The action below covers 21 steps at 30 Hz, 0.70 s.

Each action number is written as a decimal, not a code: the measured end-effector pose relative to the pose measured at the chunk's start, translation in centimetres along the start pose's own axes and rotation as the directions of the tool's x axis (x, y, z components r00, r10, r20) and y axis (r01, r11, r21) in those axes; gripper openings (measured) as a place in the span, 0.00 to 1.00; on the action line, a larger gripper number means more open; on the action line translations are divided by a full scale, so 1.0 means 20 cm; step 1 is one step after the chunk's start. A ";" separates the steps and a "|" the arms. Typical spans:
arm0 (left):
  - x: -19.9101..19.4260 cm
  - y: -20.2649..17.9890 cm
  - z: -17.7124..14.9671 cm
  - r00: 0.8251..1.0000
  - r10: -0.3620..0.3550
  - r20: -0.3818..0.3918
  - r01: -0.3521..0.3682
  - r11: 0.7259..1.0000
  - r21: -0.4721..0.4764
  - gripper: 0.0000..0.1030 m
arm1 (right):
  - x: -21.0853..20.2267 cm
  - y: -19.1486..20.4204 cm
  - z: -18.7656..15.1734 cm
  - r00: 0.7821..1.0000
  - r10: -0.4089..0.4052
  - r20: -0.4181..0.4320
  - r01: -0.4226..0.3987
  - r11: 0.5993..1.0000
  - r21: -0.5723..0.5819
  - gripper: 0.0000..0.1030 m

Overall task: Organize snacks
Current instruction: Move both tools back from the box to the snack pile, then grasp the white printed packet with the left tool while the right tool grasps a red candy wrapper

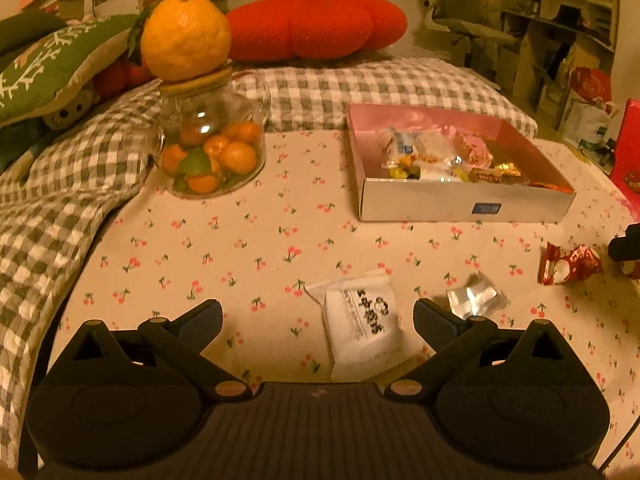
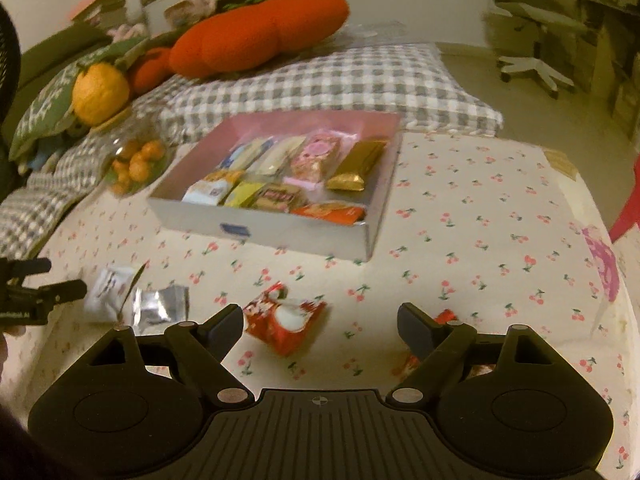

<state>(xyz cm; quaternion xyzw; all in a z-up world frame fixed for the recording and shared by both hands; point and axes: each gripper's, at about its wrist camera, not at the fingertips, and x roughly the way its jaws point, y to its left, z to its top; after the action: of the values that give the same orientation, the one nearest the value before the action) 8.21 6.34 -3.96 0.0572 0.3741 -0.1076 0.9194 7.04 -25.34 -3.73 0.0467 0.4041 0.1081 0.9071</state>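
Observation:
A shallow box (image 1: 464, 202) (image 2: 256, 226) with a pink inside holds several wrapped snacks and sits on the cherry-print cloth. My left gripper (image 1: 318, 316) is open above the cloth, with a white snack packet (image 1: 362, 324) lying between its fingers, untouched. A small silver packet (image 1: 476, 294) (image 2: 160, 306) lies just right of it. My right gripper (image 2: 320, 322) is open too, low over a red snack packet (image 2: 286, 320) (image 1: 568, 266) near its left finger. Another red wrapper (image 2: 442, 316) peeks from behind the right finger. The white packet (image 2: 106, 292) shows at the left in the right wrist view.
A glass jar (image 1: 210, 148) of small oranges carries a large citrus fruit (image 1: 186, 36) on its lid, at the cloth's far left. A checked blanket (image 1: 360, 84) and a red cushion (image 1: 320, 26) lie behind. A red box (image 1: 630, 152) stands at the right edge.

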 end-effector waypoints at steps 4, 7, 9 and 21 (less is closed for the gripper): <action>0.00 -0.02 -0.03 1.000 0.002 -0.007 -0.002 1.000 0.022 0.99 | 0.03 0.05 -0.02 1.000 0.002 -0.016 -0.002 0.999 -0.040 0.84; 0.02 -0.04 -0.06 1.000 -0.004 -0.019 0.005 0.999 0.038 0.99 | 0.05 0.08 -0.03 1.000 -0.010 -0.026 0.008 0.997 -0.072 0.84; 0.03 -0.06 -0.07 1.000 -0.007 -0.026 0.008 0.999 0.049 0.99 | 0.08 0.09 -0.05 0.999 -0.017 -0.036 0.014 0.996 -0.090 0.84; 0.12 -0.12 -0.11 0.998 0.010 -0.061 -0.005 0.996 0.087 0.97 | 0.18 0.14 -0.11 0.996 -0.031 -0.087 0.016 0.986 -0.165 0.84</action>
<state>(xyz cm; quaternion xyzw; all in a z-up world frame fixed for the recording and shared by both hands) 7.81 4.06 -7.14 0.1018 0.3970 -0.1186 0.9044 7.34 -21.81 -7.38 -0.0377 0.4347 0.1324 0.8900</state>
